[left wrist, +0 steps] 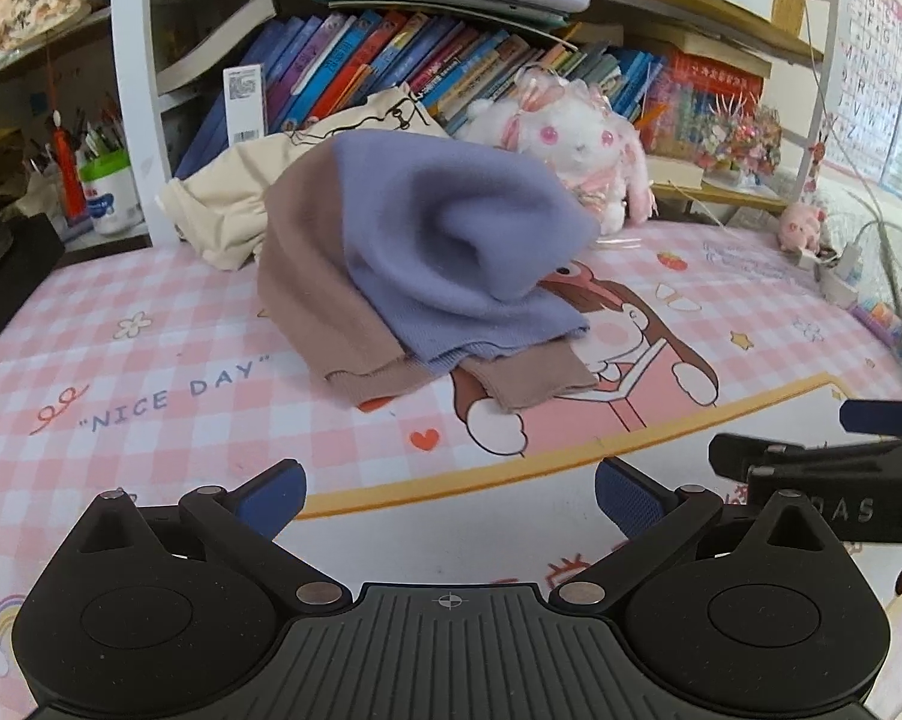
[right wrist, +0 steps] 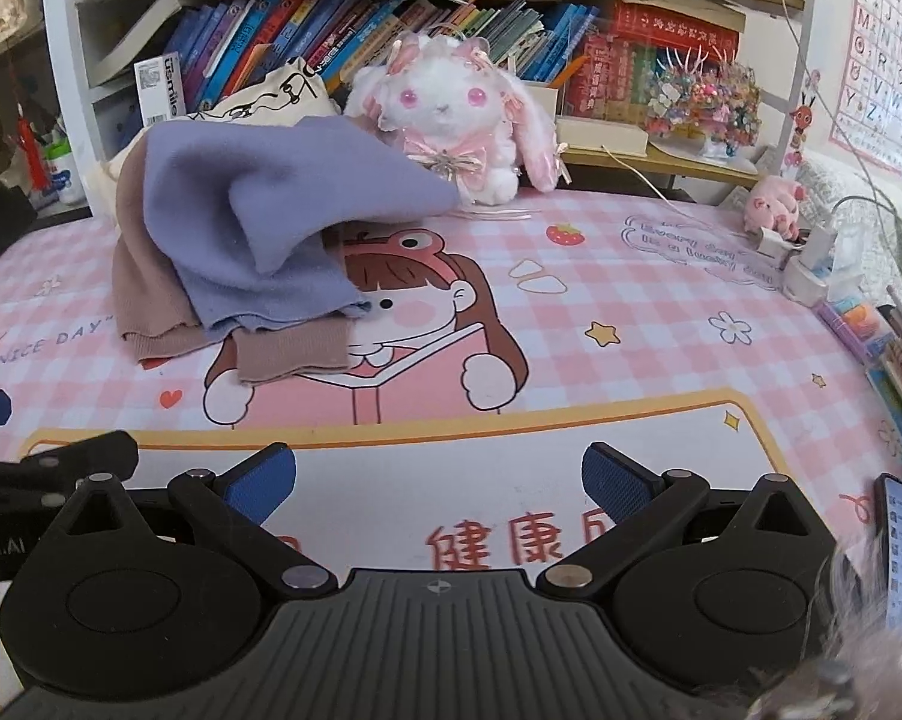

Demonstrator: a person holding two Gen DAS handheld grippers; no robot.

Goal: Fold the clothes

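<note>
On the pink checked mat — one purple-brown garment, one cream garment — both grippers gape, holding nothing.

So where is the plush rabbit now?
In both views the plush rabbit sits at the back of the desk mat, against the books, just right of the purple-brown garment.

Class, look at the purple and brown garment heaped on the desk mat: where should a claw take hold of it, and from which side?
Probably the near hem of the purple and brown garment, approached low from the front. That brown ribbed edge lies flat and exposed on the desk mat, while the purple part above is bunched and blurred. Both the left claw and right claw are open and empty.
</note>
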